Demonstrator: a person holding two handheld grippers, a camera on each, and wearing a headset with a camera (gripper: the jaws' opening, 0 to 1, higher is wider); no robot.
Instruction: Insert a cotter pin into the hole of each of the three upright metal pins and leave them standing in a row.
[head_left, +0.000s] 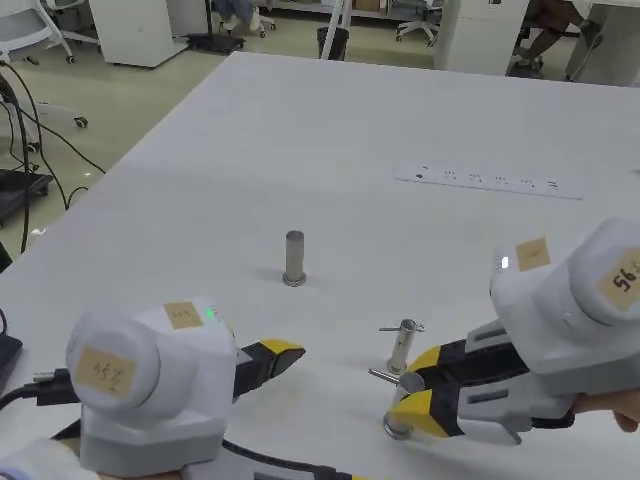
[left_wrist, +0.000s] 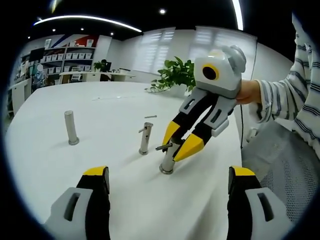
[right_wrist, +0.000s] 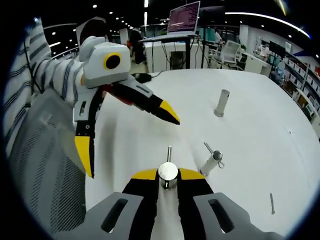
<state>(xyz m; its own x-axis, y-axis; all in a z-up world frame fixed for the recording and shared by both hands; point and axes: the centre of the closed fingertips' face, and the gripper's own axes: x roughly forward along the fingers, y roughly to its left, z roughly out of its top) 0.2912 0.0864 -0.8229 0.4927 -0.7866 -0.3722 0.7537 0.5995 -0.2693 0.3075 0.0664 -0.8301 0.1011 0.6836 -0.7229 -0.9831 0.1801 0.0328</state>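
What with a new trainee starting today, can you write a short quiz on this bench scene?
1. True or false: the middle pin carries a cotter pin.
2. Fill in: the left gripper's jaws stand ____.
3. What is shut around the near pin? A) the left gripper B) the right gripper C) nothing

Key: 1 true; 2 open; 3 B.
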